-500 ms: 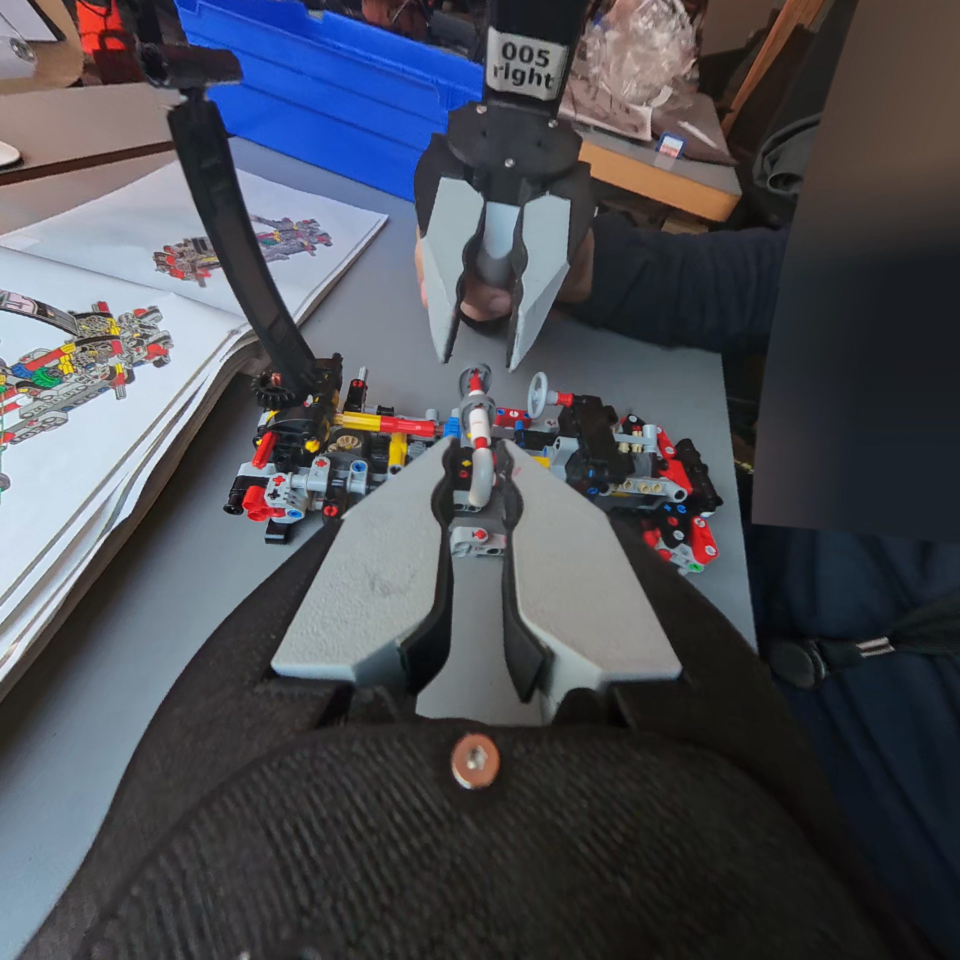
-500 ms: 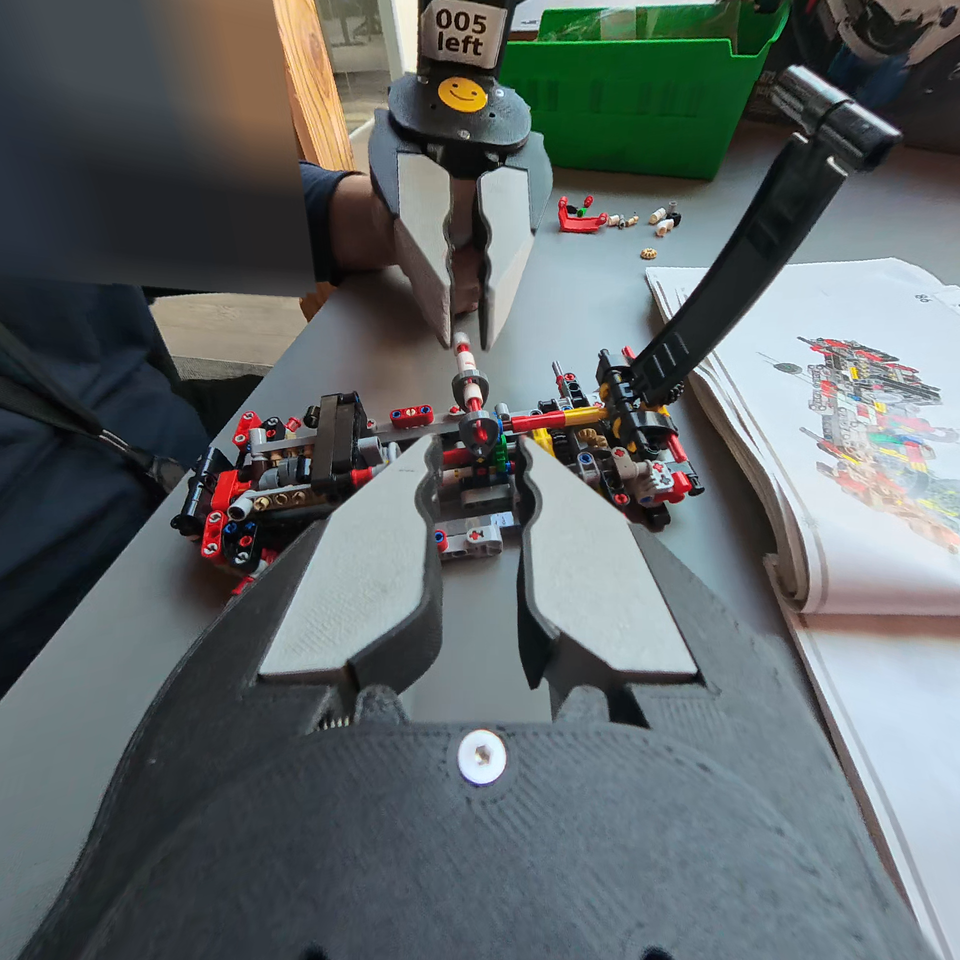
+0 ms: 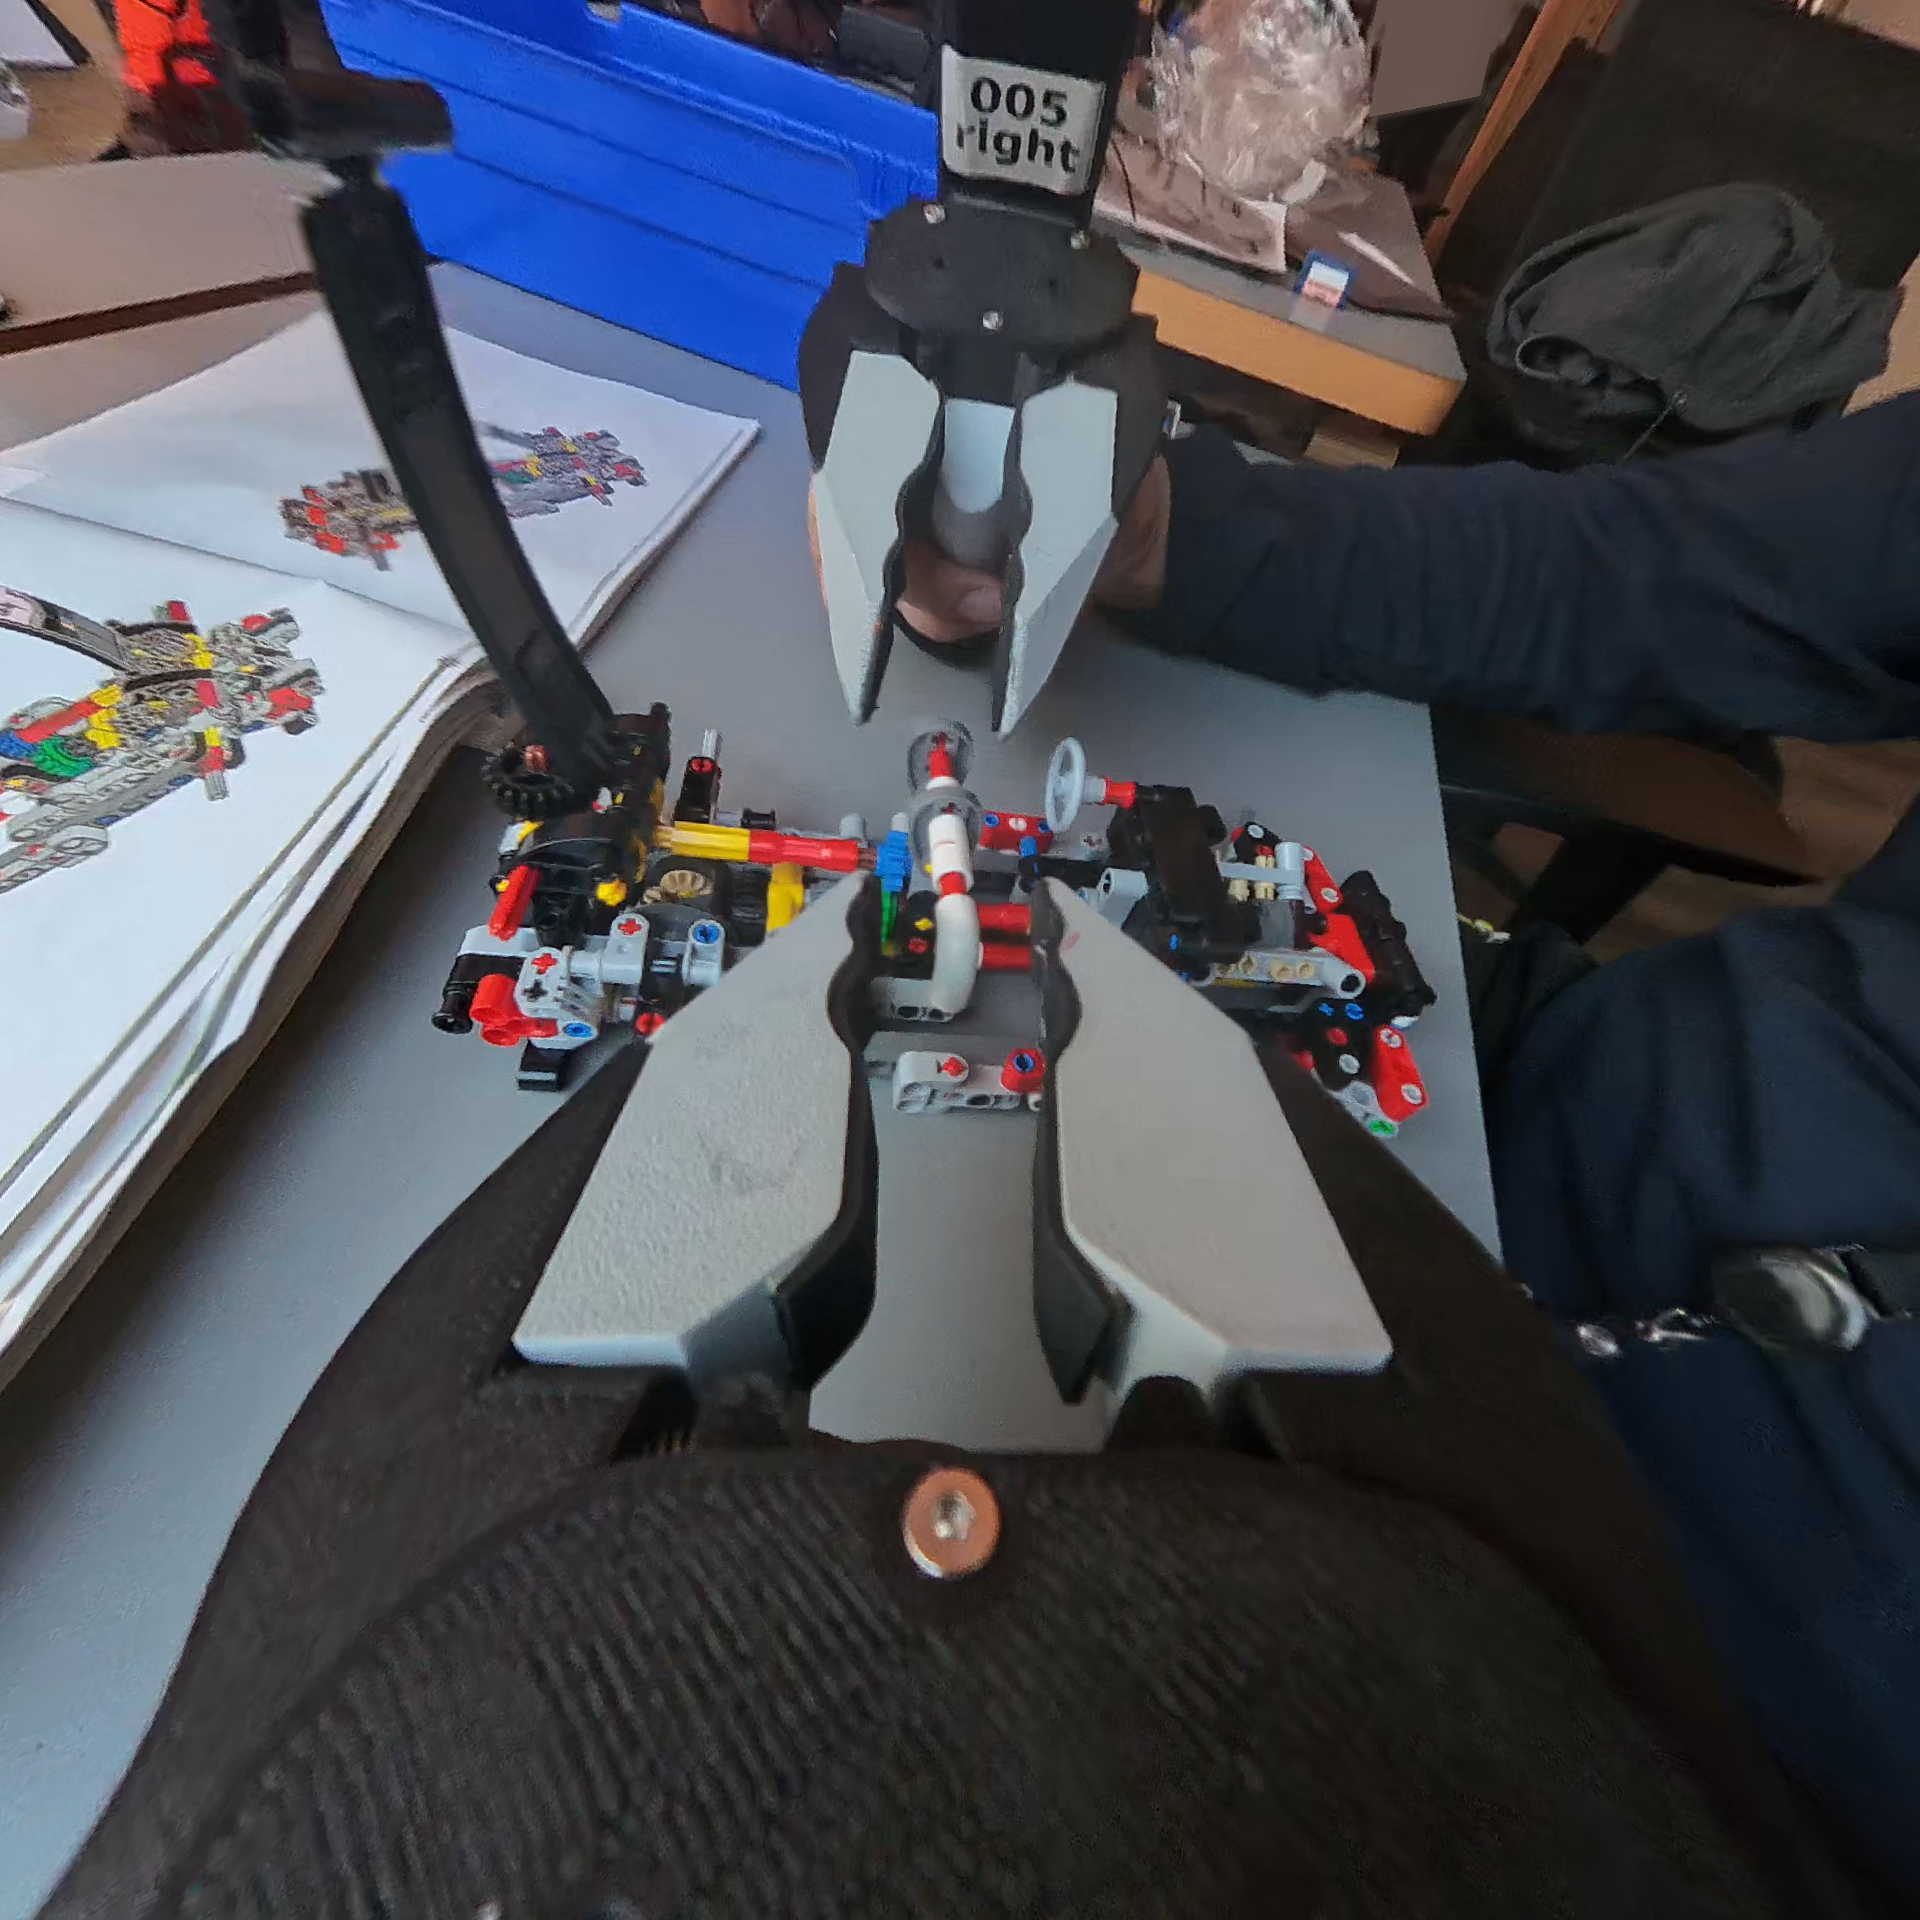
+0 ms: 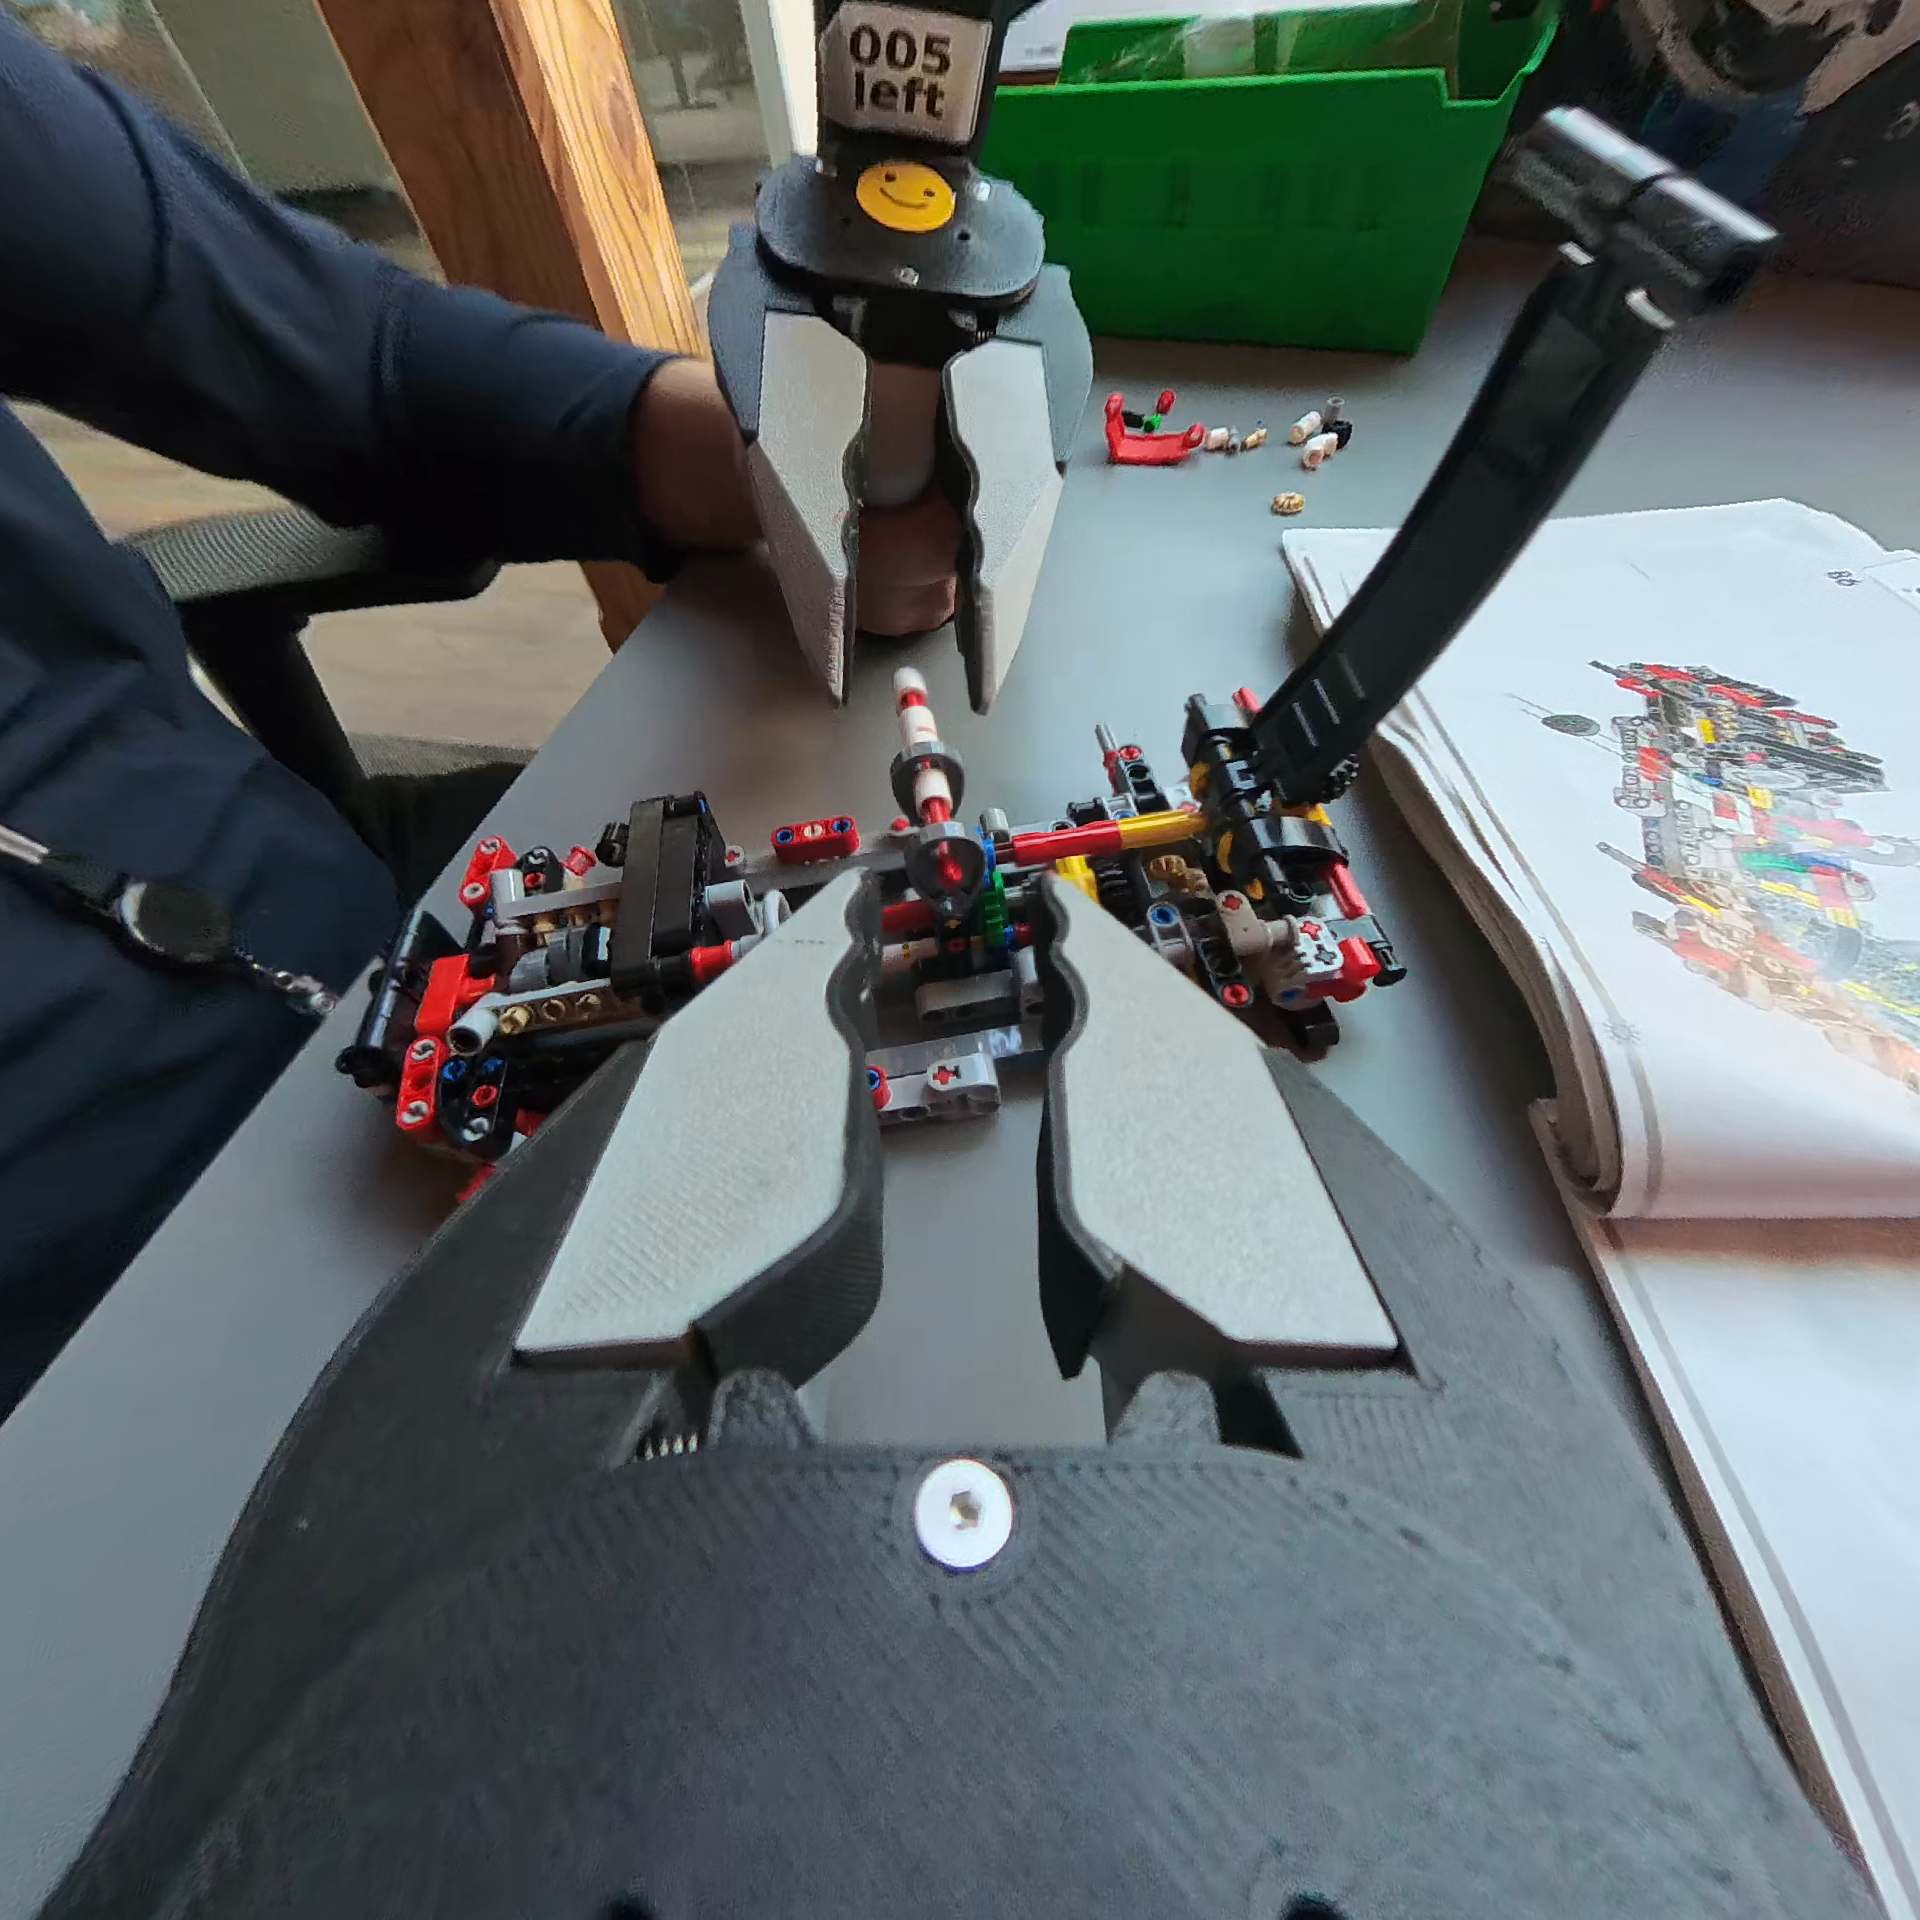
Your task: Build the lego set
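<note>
My left gripper [image 3: 951, 914] hangs over the near side of the brick-built model [image 3: 623, 935], which lies across the middle of the grey table [image 3: 260, 1247]. Its jaws are parted, and the white-and-red shaft [image 3: 951, 894] rising from the model's centre stands between the fingertips with clear space on both sides, so nothing is gripped. My right gripper [image 4: 951, 925] faces it from the opposite long side of the model, jaws likewise parted around the centre section, pads pressing on nothing. In the left wrist view its tips [image 3: 925, 717] hover just above the far end of that shaft without touching it. A long black curved arm [image 3: 447, 468] rises from the model's end nearest the open instruction booklet [image 3: 156, 831], which lies along that edge of the table. A few loose small parts [image 4: 1216, 436] sit near the green bin [image 4: 1247, 187] at the table's far edge; a blue bin [image 3: 623, 177] stands at the opposite edge.
</note>
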{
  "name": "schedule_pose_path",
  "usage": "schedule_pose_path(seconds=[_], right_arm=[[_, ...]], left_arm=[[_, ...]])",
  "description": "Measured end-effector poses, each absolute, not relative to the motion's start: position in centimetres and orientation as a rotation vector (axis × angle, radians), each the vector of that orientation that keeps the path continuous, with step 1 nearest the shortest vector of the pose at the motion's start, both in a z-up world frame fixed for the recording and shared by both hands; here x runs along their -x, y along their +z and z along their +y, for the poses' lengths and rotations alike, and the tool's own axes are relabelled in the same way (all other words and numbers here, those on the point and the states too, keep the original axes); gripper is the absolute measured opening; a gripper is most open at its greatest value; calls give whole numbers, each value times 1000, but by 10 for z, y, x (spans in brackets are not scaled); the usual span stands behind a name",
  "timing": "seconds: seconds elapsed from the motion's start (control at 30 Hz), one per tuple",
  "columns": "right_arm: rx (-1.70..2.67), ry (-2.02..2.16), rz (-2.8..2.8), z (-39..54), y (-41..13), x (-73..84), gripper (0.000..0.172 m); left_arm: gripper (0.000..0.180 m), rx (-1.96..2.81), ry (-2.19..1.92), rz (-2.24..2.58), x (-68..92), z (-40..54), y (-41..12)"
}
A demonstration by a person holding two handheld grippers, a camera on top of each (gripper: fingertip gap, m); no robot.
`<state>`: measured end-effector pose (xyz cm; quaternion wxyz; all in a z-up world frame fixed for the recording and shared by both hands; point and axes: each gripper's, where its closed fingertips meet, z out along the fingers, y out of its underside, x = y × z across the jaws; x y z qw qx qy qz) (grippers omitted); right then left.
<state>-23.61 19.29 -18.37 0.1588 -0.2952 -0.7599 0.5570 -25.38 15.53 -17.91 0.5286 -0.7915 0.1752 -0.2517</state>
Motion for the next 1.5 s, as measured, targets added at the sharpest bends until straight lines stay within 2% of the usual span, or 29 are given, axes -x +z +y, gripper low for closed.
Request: schedule_pose_path(seconds=[0.1,0.37,0.7,0.83,1.0,1.3,1.5], right_arm=[[881,1657,-2083,202,-174,237,30],[1022,1882,-1708,244,-141,236,57],[1063,1971,-1550,265,-128,223,63],[1041,2003,-1470,273,-117,219,61],[1073,1947,-1554,270,-131,225,57],[1062,1942,-1682,256,-140,226,40],[1053,1917,-1706,253,-142,227,37]], left_arm=[[28,1821,-552,368,262,155,-169],[43,1519,-262,146,299,137,-127],[45,1389,-349,-36,309,120,-113],[45,1397,-395,-49,311,121,-114],[44,1444,-390,-22,305,126,-119],[23,1523,-351,75,289,132,-127],[13,1591,-326,123,281,138,-135]])
